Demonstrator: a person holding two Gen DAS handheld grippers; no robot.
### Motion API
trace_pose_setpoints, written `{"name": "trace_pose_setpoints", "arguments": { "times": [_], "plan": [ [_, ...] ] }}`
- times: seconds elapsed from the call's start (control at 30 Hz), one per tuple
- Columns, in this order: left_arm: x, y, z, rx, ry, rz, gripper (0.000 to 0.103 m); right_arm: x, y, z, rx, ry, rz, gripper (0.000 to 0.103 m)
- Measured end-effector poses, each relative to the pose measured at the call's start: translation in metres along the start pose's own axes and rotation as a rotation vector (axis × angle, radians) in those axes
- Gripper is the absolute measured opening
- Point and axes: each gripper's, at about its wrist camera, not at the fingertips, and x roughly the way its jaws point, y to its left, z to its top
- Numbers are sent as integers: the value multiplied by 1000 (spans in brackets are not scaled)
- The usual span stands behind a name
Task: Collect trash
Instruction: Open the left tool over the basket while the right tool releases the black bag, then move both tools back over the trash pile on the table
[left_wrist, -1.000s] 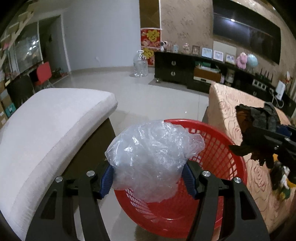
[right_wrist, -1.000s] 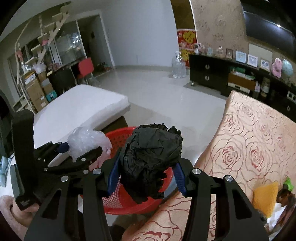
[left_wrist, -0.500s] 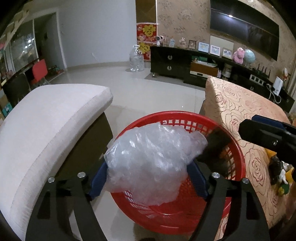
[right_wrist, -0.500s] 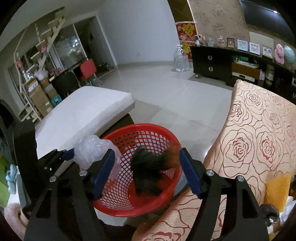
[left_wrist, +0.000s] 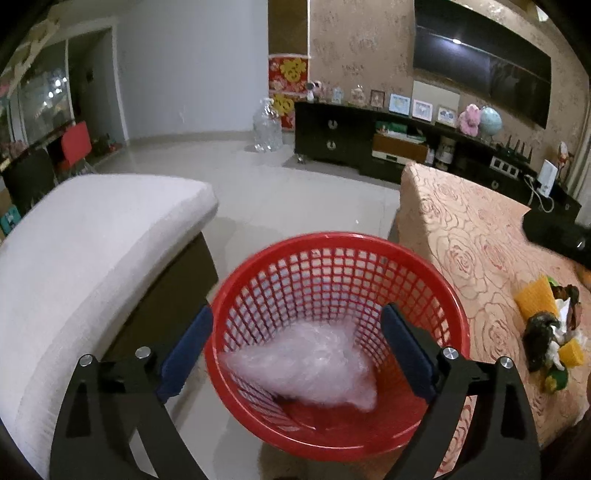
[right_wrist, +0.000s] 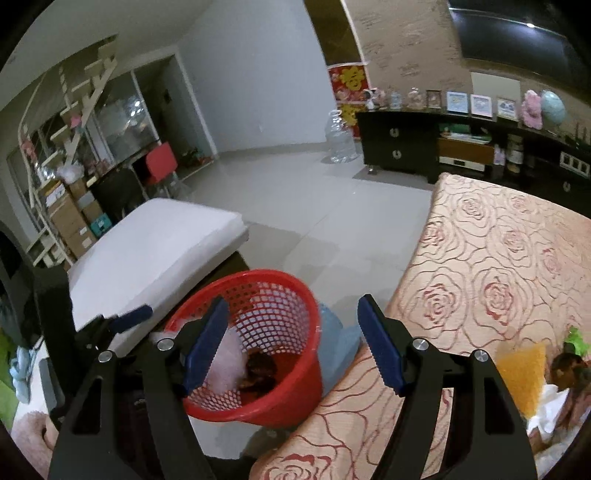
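Note:
A red mesh basket stands on the floor between a white seat and a rose-patterned table. A crumpled clear plastic bag lies inside it, with dark crumpled trash beside it. My left gripper hovers over the basket, its jaws still opening, nothing between the pads. My right gripper is open above the basket's near right side with nothing held. More trash, yellow pieces and a dark wad, lies on the patterned table; the yellow piece shows at right.
The white cushioned seat borders the basket on the left. The rose-patterned table borders it on the right. A pale blue bag sits behind the basket. A dark TV cabinet lines the far wall.
Both grippers opened. The clear bag dropped from the left gripper into the basket, and the dark wad fell from the right gripper into it. The right gripper drew back toward the table.

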Motion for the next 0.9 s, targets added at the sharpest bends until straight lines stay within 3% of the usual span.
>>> {"name": "trace_pose_setpoints", "arguments": {
  "times": [0.1, 0.37, 0.53, 0.9],
  "plan": [
    [0, 0, 0, -3, 10, -15, 89, -13, -10, 1, 14, -22, -27, 70],
    [-16, 2, 2, -53, -72, -11, 89, -61, -42, -1, 20, -96, -159, 70],
    [-25, -9, 5, -52, -115, -31, 89, -102, -77, -20, 67, -142, -273, 72],
    [-38, -88, -6, 147, -165, -127, 89, -162, -160, -68, 253, -171, -521, 77]
  ]
}}
